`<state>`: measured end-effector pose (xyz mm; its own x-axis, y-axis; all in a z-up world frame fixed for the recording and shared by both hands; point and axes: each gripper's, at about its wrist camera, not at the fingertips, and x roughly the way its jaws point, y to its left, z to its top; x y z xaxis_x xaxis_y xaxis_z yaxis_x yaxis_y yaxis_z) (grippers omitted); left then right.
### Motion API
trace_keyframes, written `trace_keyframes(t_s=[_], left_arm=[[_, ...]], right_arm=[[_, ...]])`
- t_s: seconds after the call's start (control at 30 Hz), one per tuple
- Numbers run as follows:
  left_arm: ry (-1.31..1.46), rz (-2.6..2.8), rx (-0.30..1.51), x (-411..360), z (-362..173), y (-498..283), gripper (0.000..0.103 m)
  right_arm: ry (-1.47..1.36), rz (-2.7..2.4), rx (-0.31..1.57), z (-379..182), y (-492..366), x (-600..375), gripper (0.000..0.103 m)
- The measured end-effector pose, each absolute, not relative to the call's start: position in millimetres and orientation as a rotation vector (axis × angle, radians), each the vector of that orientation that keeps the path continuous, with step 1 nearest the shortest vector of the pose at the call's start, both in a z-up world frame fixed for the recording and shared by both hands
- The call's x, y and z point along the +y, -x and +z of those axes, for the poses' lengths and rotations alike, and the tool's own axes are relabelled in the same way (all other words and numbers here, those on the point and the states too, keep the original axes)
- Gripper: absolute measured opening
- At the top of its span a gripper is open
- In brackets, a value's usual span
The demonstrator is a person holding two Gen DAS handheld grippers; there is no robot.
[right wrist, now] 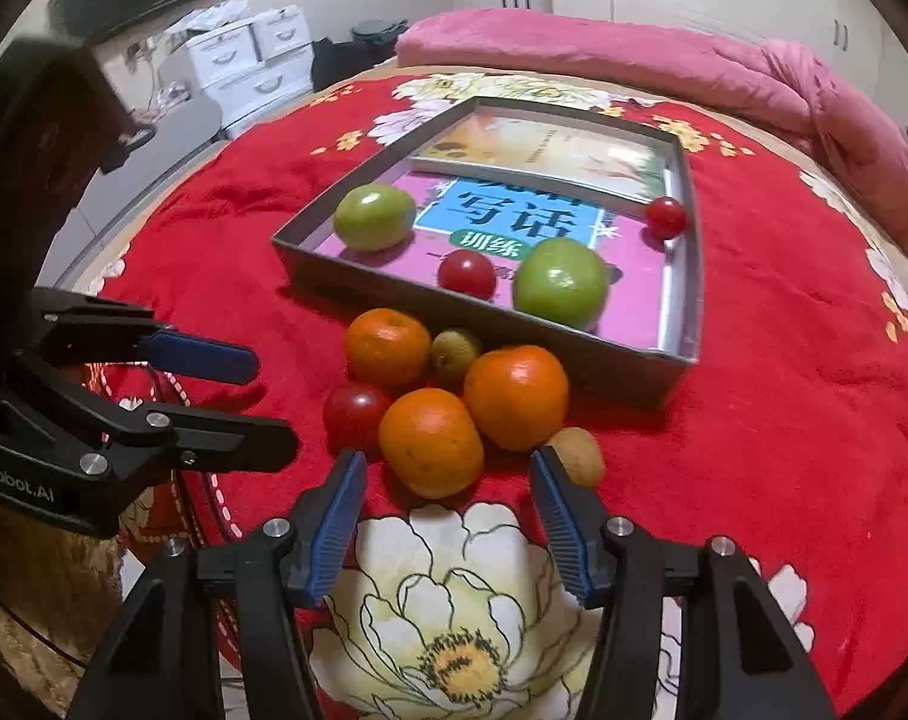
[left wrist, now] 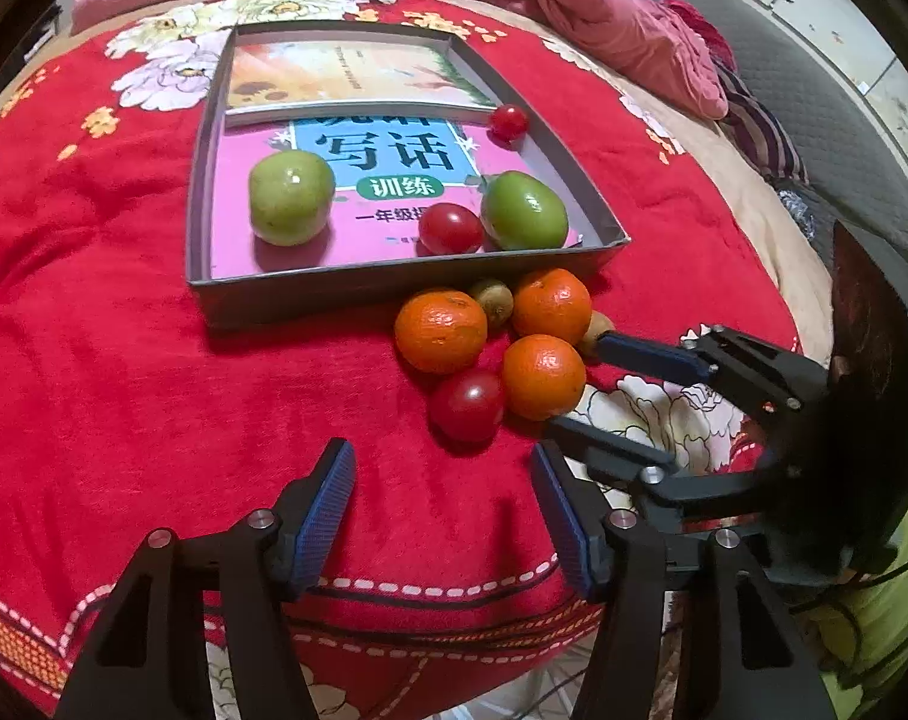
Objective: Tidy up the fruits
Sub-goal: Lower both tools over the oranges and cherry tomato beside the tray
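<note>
Left wrist view shows the left gripper hovering with its jaws spread wide and nothing between them, just short of a cluster of fruit on the red floral blanket. The cluster lies outside the grey tray, close to its near wall: three oranges, the nearest orange sitting beside a loose tomato, with the left orange and the far orange behind, and a small kiwi wedged between those two. A second kiwi peeks out next to the right gripper's upper finger.

From the right wrist view, the right gripper is likewise wide apart and holds nothing; its fingers flank the nearest orange without touching it, and the second kiwi sits just beside its right fingertip.

Inside the tray, on a pink workbook, rest two green fruits, the left green fruit and the right green fruit, with a tomato touching the latter and another small tomato against the right wall. A second book lies at the tray's far end.
</note>
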<state>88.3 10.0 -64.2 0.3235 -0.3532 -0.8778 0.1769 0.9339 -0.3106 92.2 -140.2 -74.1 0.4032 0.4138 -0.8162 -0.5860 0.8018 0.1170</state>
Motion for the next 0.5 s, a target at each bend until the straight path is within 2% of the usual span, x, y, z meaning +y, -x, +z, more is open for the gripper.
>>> trace_keyframes(t_s=[0.07,0.43,0.5], left_arm=[[0.162,-0.352,1.197,8,-66,-90,0.058],[0.171,-0.37,1.219,3,-79,-101,0.053],[0.172,-0.376,1.222,1,-81,-104,0.049]], right_arm=[[0.214,0.644,0.969,-78,-94,-137,0.049],[0.19,0.663,0.981,-90,-102,-137,0.047],[0.175,0.667,0.982,-90,-103,-139,0.046]])
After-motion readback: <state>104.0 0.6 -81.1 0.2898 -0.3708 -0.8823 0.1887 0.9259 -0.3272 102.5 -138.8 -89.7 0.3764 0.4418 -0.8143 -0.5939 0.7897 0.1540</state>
